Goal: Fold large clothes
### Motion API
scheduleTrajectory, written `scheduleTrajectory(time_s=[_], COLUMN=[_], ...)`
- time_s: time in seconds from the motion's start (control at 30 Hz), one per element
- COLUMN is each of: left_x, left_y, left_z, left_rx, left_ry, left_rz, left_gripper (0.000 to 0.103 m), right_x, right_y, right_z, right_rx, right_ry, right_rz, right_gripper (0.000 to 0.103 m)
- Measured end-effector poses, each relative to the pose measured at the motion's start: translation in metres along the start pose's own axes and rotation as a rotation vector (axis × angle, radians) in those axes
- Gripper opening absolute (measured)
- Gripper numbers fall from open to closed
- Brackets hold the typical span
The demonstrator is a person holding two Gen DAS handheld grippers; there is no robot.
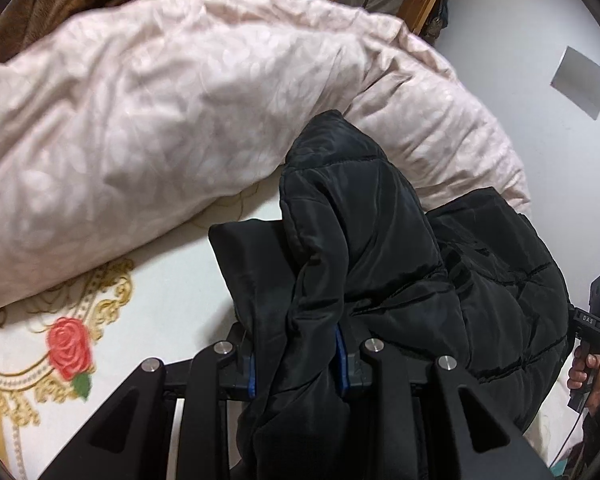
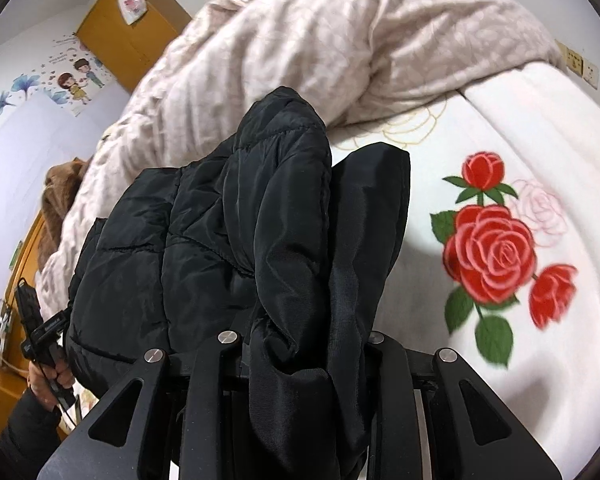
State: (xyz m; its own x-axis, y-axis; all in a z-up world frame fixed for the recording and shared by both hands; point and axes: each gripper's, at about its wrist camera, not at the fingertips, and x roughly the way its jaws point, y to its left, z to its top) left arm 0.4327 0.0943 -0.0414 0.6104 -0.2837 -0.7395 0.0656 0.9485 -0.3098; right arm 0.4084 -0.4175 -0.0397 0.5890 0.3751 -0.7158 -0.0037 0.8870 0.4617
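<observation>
Fingers of both grippers amid black jacket, above rose-print bedsheet.

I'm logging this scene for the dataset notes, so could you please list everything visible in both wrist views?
jacket: one, black, puffy, lifted over the bed, pinched by both grippers
duvet: one, pale pink, bunched up on the bed behind the jacket
bedsheet: one, white with red roses, under the jacket and duvet
blanket: one, brown, fuzzy, beyond the duvet
cabinet: one, orange-brown wood, against the wall
plastic bag: one, whitish, hanging on the cabinet
wall stickers: one group, cartoon children and blue flowers, on the pale wall
wall sockets: two, cream, wall at right of the right wrist view
left gripper: one, black, shut on jacket fabric
right gripper: one, black, shut on jacket fabric
</observation>
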Motion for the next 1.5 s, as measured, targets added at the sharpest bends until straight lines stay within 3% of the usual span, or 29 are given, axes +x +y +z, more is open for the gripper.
scheduleTrajectory(time_s=[0.07,0.13,0.33,0.47,0.67,0.73,0.8,0.87,0.93,1.0,1.2,1.5], left_x=[0.025,0.042,0.036,0.011,-0.055,-0.067,-0.060,-0.040,-0.013,-0.001,-0.041,-0.134], left_y=[0.008,0.020,0.029,0.035,0.034,0.025,0.009,-0.004,-0.003,0.000,-0.019,-0.069], left_z=[-0.009,-0.022,-0.032,-0.030,-0.035,-0.041,-0.047,-0.055,-0.062,-0.066,-0.068,-0.111], left_rx=[-0.017,-0.053,-0.104,-0.132,-0.128,-0.112,-0.065,-0.023,-0.023,-0.051,-0.015,0.042], left_ry=[0.043,0.070,0.063,0.065,-0.066,-0.093,-0.070,-0.023,0.061,0.091,0.033,-0.040], left_rz=[0.032,0.036,0.032,0.041,0.071,0.048,0.030,0.056,0.085,0.100,0.123,0.120], left_gripper=[0.031,0.035,0.051,0.054,0.054,0.056,0.056,0.056,0.056,0.056,0.056,0.057], right_x=[0.021,0.035,0.029,0.000,-0.053,-0.059,-0.050,-0.027,-0.010,-0.003,-0.036,-0.098], right_y=[-0.015,-0.031,-0.042,-0.035,-0.011,0.003,0.016,0.021,0.015,0.011,0.036,0.107], right_z=[-0.002,-0.009,-0.018,-0.020,-0.029,-0.036,-0.045,-0.054,-0.057,-0.055,-0.062,-0.137], right_rx=[0.033,0.078,0.123,0.109,0.072,0.055,0.020,-0.005,0.007,0.031,-0.006,-0.068], right_ry=[0.030,0.057,0.053,0.036,-0.100,-0.120,-0.089,-0.024,0.011,0.028,-0.014,-0.096], right_rz=[-0.016,-0.023,-0.032,-0.070,-0.126,-0.122,-0.128,-0.152,-0.181,-0.197,-0.198,-0.191], right_gripper=[0.031,0.042,0.056,0.058,0.058,0.058,0.058,0.058,0.058,0.058,0.058,0.058])
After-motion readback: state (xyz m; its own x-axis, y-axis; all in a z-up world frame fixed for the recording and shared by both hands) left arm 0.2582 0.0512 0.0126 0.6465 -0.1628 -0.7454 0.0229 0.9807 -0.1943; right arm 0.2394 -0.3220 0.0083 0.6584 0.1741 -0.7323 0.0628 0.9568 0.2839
